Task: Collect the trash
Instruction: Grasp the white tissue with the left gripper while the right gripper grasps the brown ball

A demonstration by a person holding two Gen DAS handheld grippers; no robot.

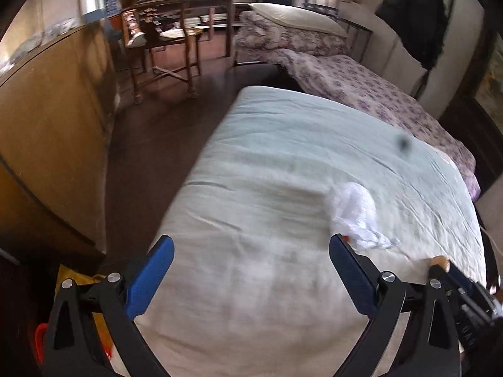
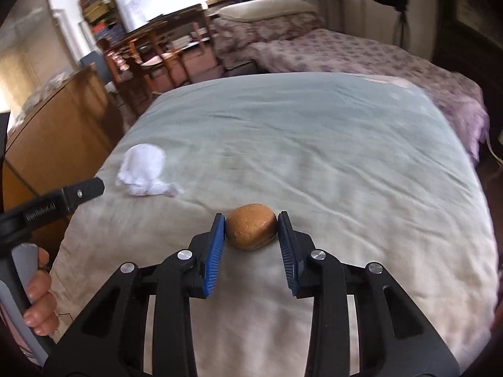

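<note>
Left wrist view: the left gripper (image 1: 251, 248) hangs over the near end of a pale green bedspread (image 1: 283, 132), jaws spread wide with nothing between them. A crumpled white tissue (image 1: 356, 212) lies on the cover just ahead of the right-hand fingertip, touching or nearly touching it; blur prevents a firmer reading. A small red speck shows at that fingertip, too small to identify. The wide spread suits a soft, sprawling wad, and the gripper probably needs to shift toward its right to centre the tissue before closing. Beyond the fingers to the left stands a wooden chair (image 1: 163, 40); a dark spot (image 1: 403, 142) marks the cover well ahead.

Right wrist view: the right gripper (image 2: 251, 223) sits low over the same cover, its blue pads (image 2: 215, 251) bracketing a round brown bun (image 2: 251, 231) that rests on the fabric. Both pads appear to touch its sides, so the gripper is judged to be grasping the bun, though the squeeze looks light and the bun is undeformed. The bun sits right at the fingertips, a shallow hold that may slip on lifting. Ahead and to the left lies the tissue, with the tip of the other gripper just beside it and a hand (image 2: 39, 295) on its handle.
</note>
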